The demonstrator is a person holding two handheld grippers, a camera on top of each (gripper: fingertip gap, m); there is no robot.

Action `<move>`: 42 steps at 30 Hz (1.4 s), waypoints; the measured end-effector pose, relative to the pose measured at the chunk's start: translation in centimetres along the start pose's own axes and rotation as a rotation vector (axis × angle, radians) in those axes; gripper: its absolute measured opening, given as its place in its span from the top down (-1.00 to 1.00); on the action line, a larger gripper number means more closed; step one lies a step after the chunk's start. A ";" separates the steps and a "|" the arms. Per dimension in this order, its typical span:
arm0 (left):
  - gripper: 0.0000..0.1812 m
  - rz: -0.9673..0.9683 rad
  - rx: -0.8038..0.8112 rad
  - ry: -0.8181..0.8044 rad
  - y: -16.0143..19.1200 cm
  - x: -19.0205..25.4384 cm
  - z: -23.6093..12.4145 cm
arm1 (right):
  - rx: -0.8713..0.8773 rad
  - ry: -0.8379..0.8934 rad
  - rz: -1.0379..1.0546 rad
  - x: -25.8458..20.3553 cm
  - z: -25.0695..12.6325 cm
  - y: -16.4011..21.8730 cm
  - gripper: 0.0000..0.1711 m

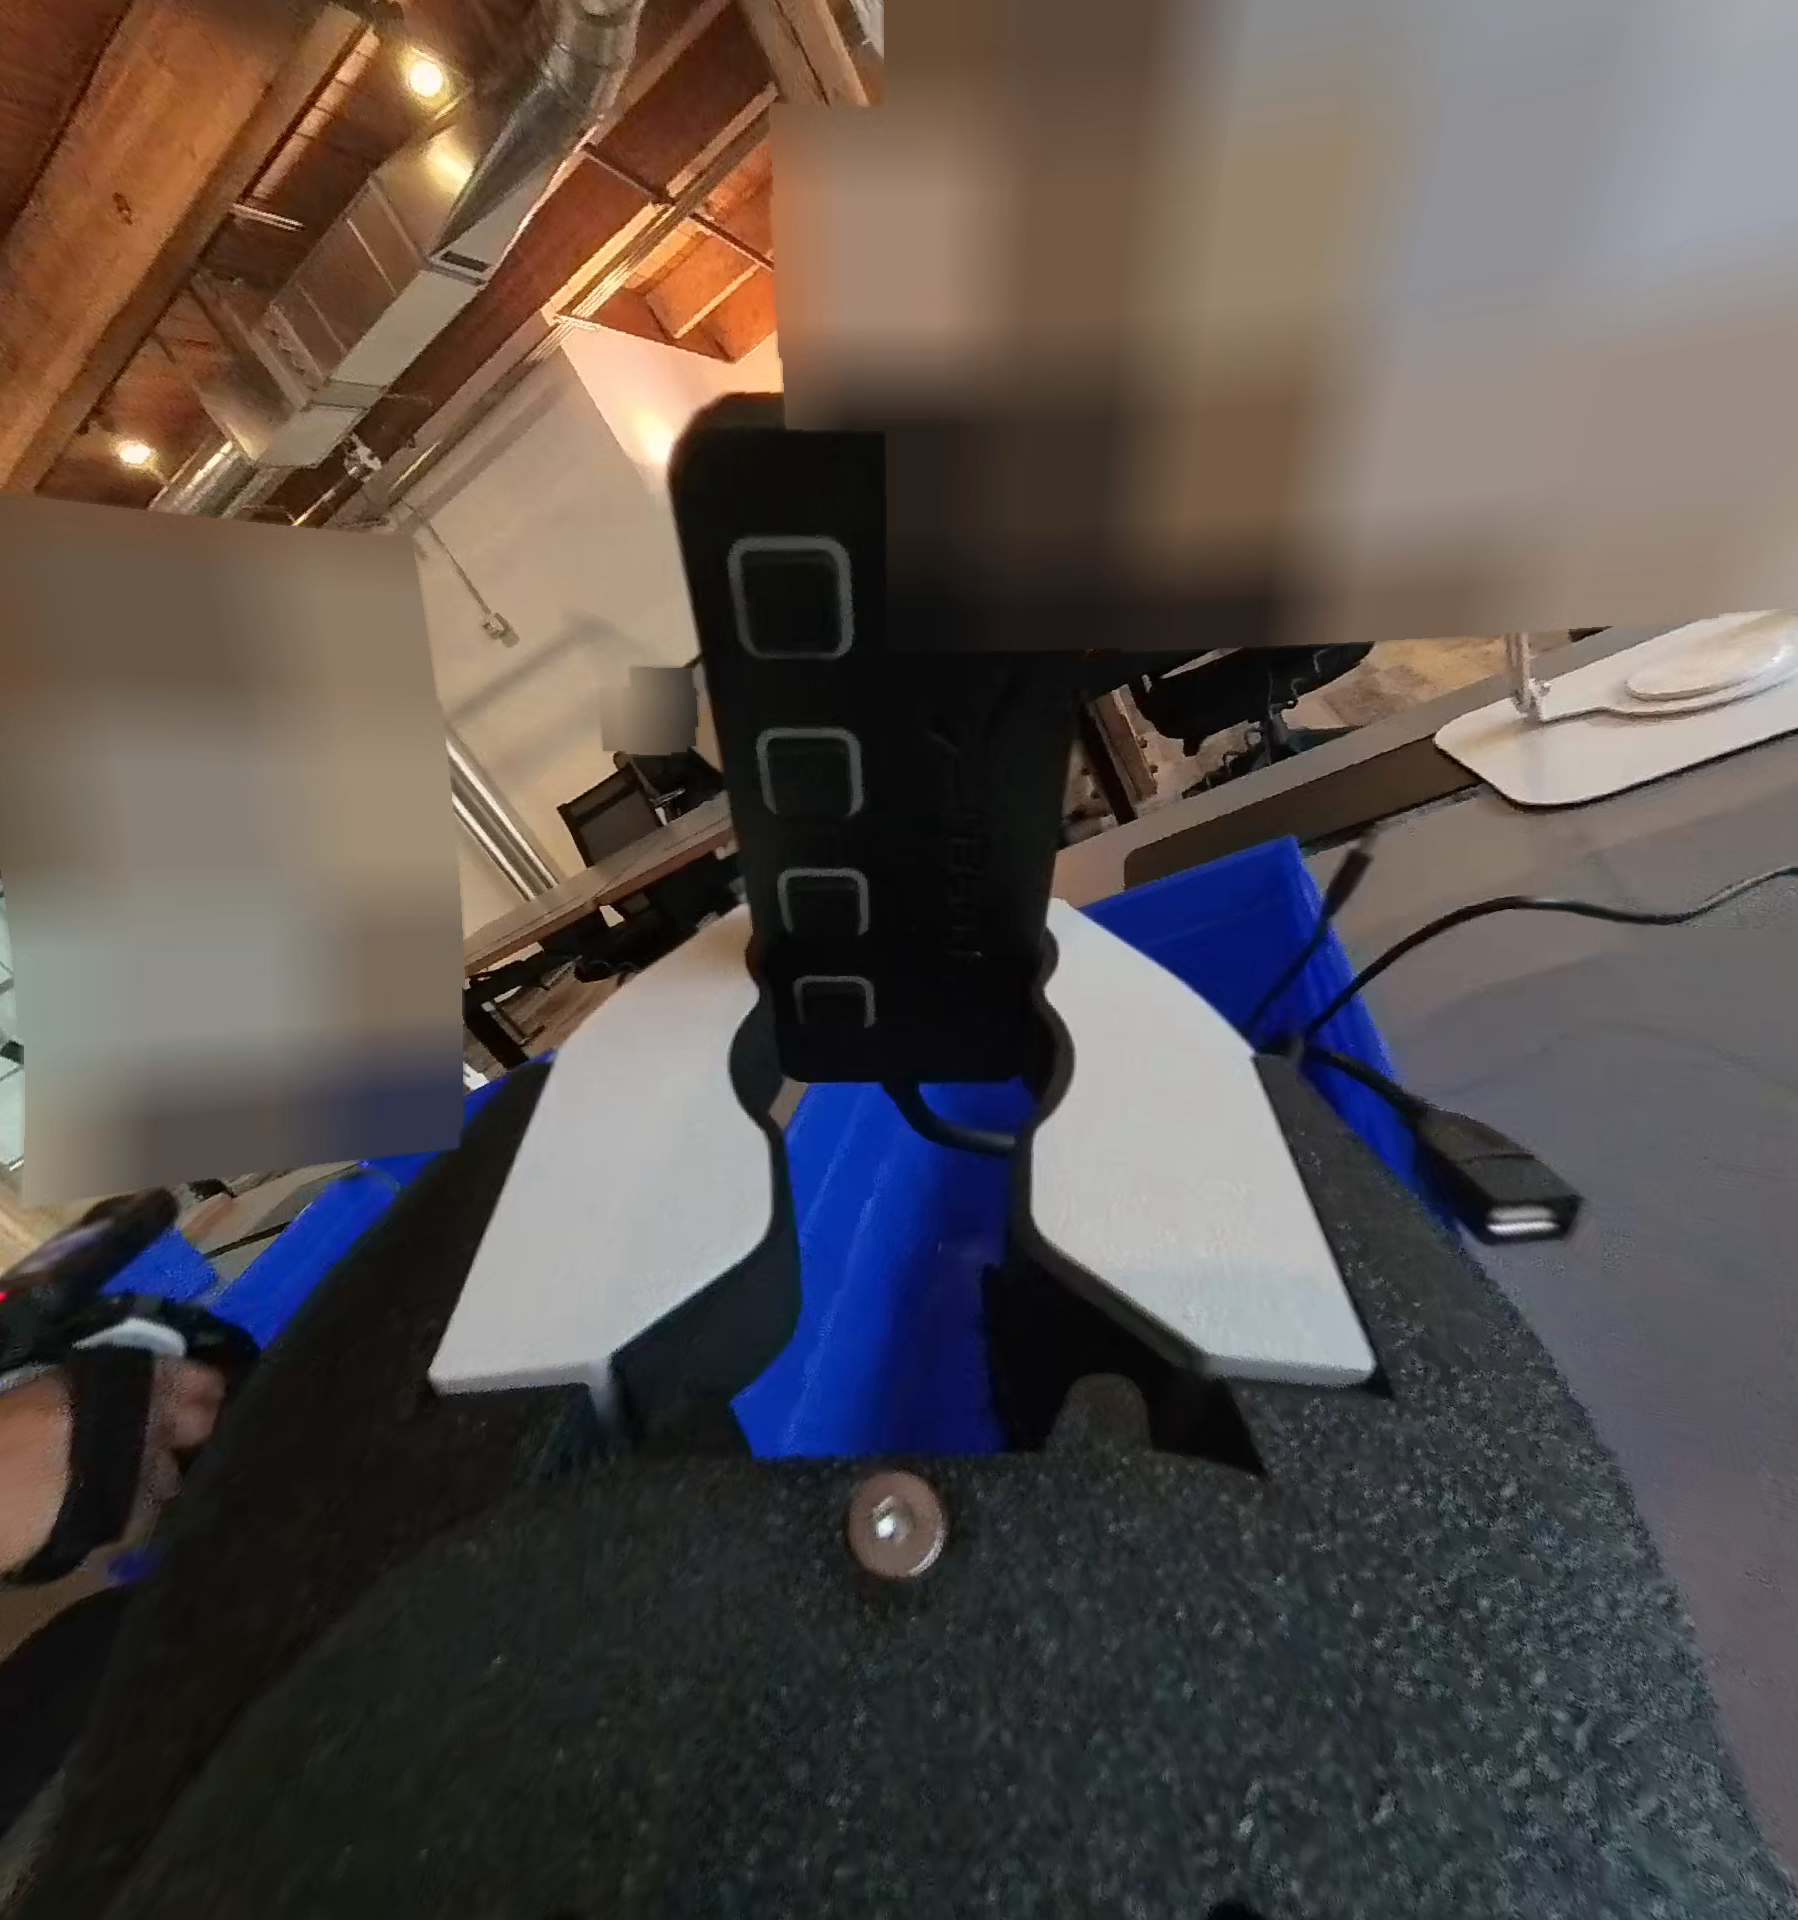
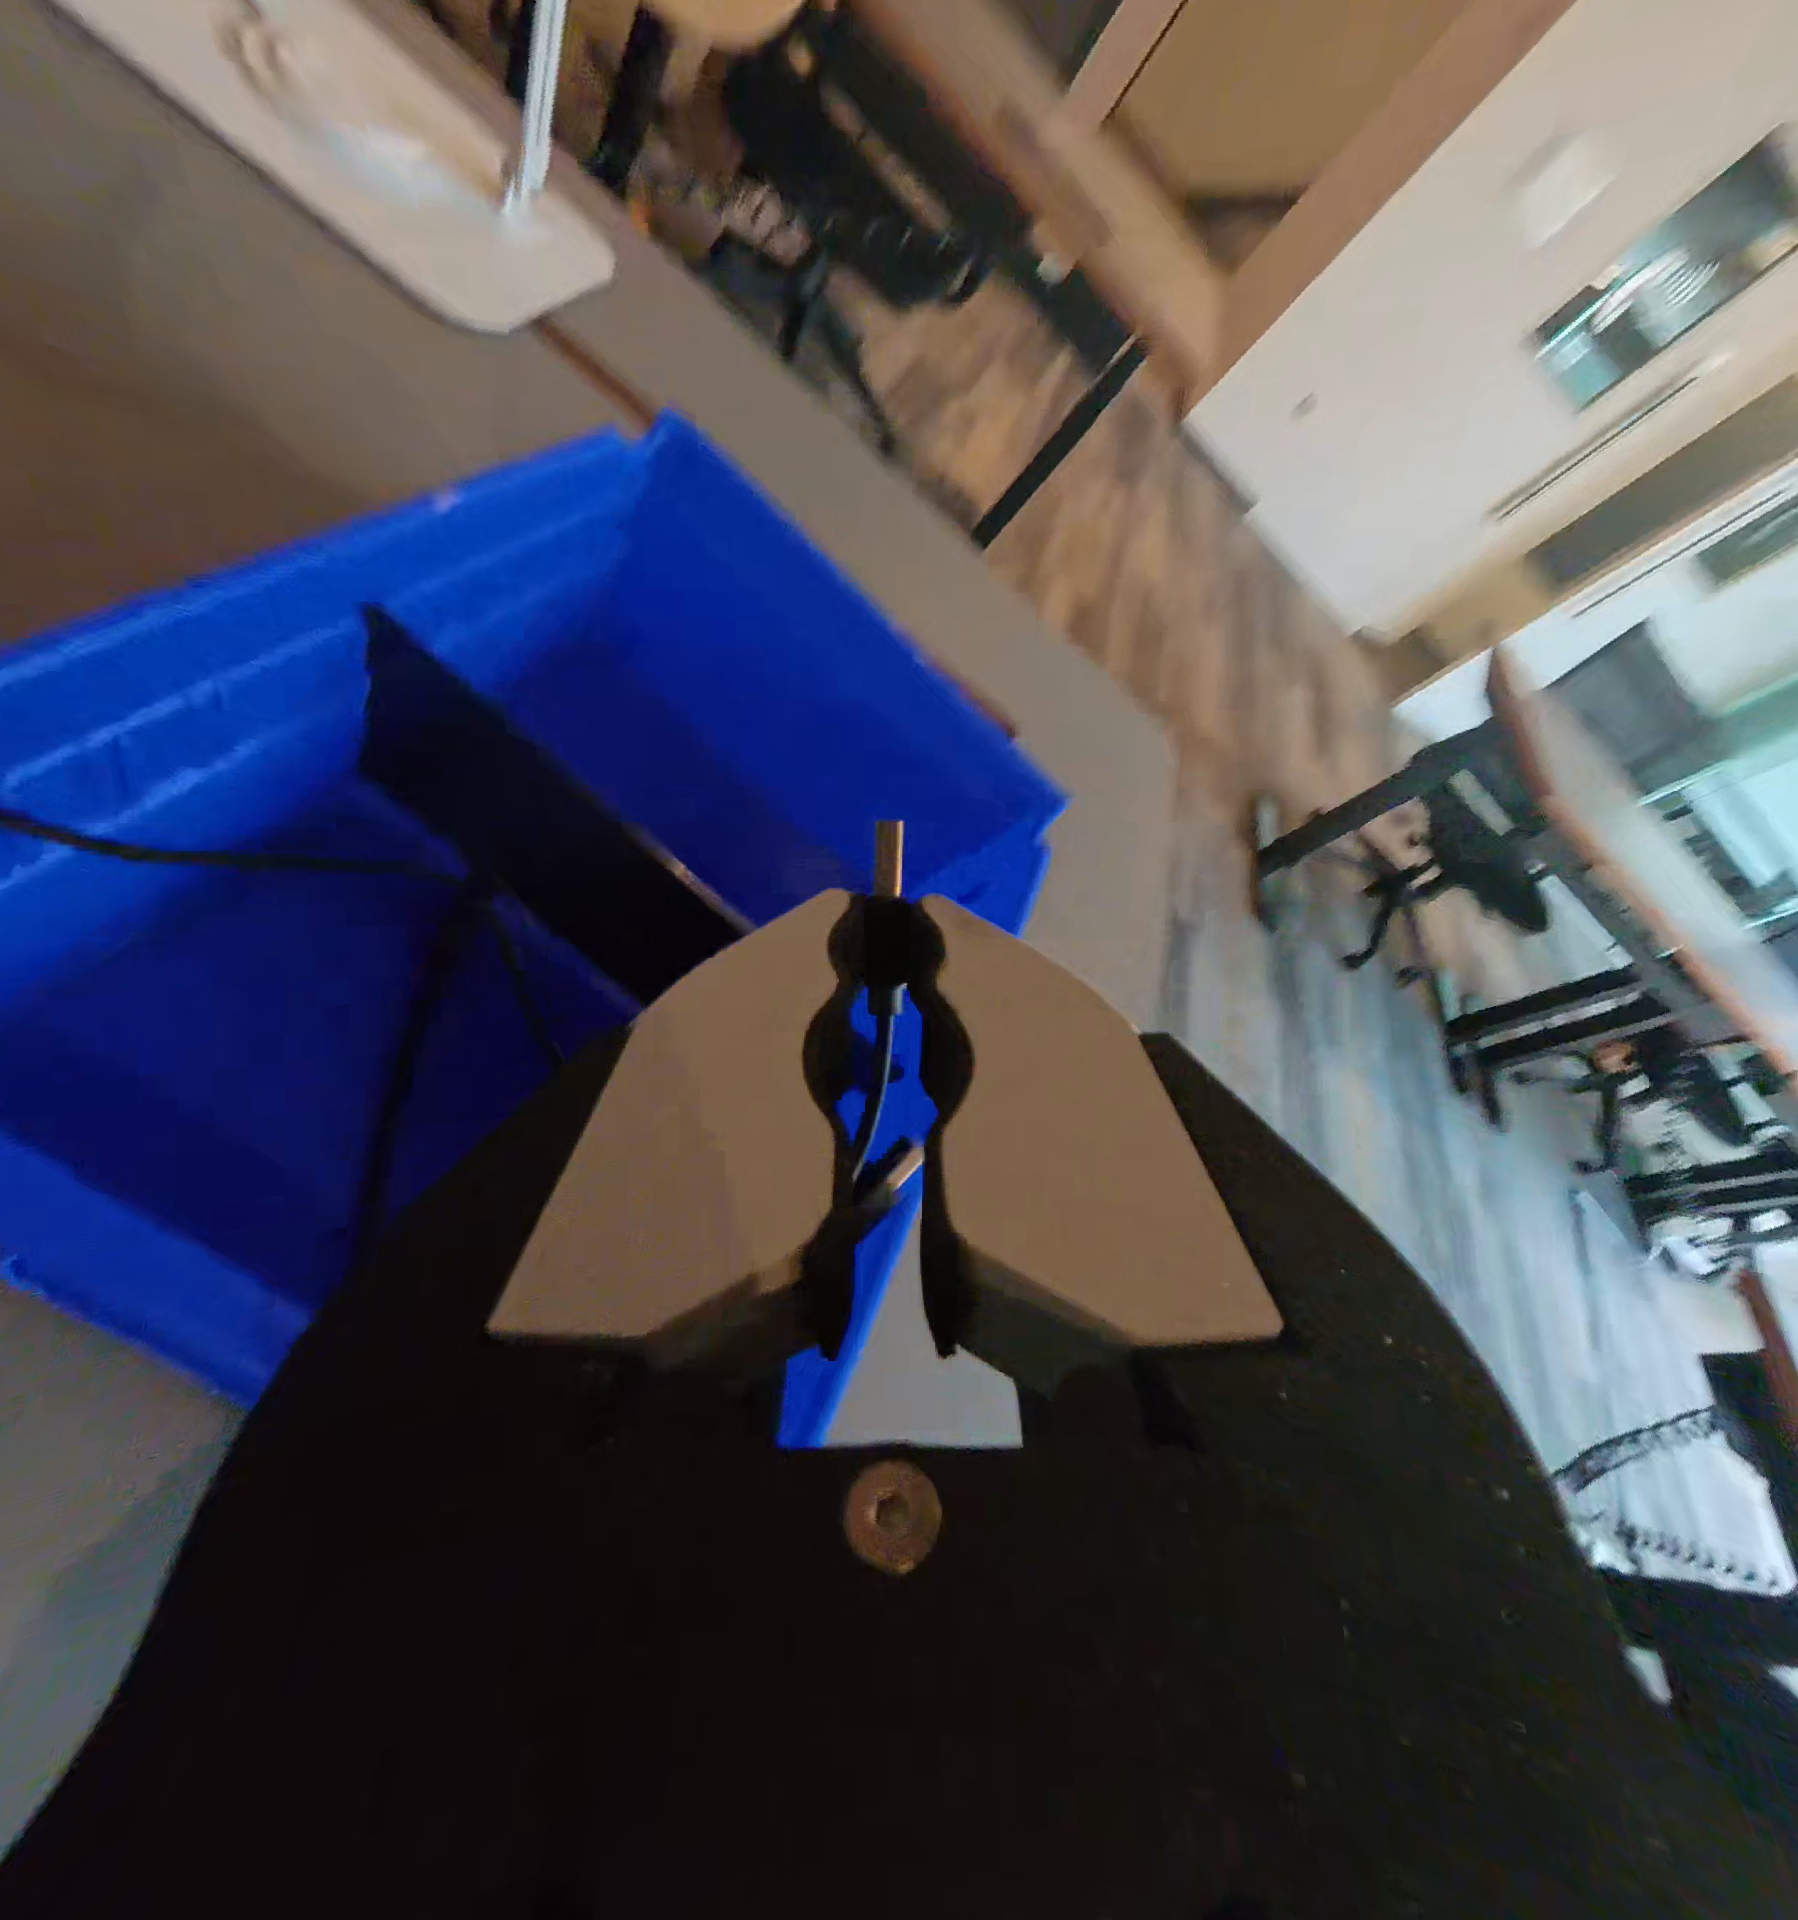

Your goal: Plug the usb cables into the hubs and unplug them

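Note:
My left gripper [image 1: 900, 1013] is shut on a black USB hub [image 1: 843, 727] with several square buttons. It holds the hub upright and lifted above a blue bin [image 1: 1238, 914]. The hub's cable hangs down between the fingers. A black cable with a female USB end [image 1: 1508, 1195] dangles at the right. My right gripper [image 2: 890, 909] is shut on a small USB plug [image 2: 889, 857]. The plug's metal tip sticks out past the fingertips, and its thin cable [image 2: 874, 1081] runs back between the fingers. The right gripper is held over the blue bin's [image 2: 251, 831] corner.
The bin sits on a grey table [image 1: 1653, 1091]. A white lamp base [image 1: 1643, 717] stands at the table's far edge, also seen in the right wrist view [image 2: 438, 208]. A gloved hand [image 1: 64, 1455] shows at the lower left. Office tables and chairs [image 2: 1497, 862] lie beyond. The grippers' ends are close to 65 centimetres from one another.

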State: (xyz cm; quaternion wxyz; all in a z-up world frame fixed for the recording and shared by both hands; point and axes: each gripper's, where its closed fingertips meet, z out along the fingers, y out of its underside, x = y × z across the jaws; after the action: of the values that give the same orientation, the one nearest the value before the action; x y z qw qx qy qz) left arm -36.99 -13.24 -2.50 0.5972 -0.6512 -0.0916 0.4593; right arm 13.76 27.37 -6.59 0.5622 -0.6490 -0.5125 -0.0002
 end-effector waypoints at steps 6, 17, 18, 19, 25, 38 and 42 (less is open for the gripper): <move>0.51 0.011 -0.004 0.014 0.0 0.4 0.1 | -0.236 -0.199 0.158 -2.4 1.4 4.8 0.57; 0.51 0.013 -0.009 0.033 0.0 1.0 0.2 | 0.046 -0.445 0.104 -7.8 -2.5 -6.1 0.39; 0.51 0.018 -0.011 0.036 0.0 1.1 0.2 | 0.065 -0.502 0.063 -9.9 -2.8 -7.3 0.36; 0.51 0.024 -0.014 0.039 0.0 1.2 0.2 | 0.084 -0.567 0.029 -12.2 -3.0 -8.6 0.35; 0.52 0.059 -0.022 0.047 0.0 1.7 0.3 | 0.139 -0.889 -0.097 -26.1 -3.2 -16.6 0.37; 0.51 0.079 -0.026 0.070 0.4 2.5 0.8 | 0.086 -0.973 -0.392 -46.1 9.0 -31.1 0.45; 0.51 0.077 -0.029 0.066 0.8 2.2 1.0 | 0.102 -0.905 -0.486 -47.4 11.2 -30.9 0.98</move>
State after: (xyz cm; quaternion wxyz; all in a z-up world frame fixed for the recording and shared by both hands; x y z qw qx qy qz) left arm -36.78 -11.27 -4.12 0.5724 -0.6776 -0.0534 0.4586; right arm -35.74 -0.81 -15.48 0.2990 -0.4183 -0.8397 0.1750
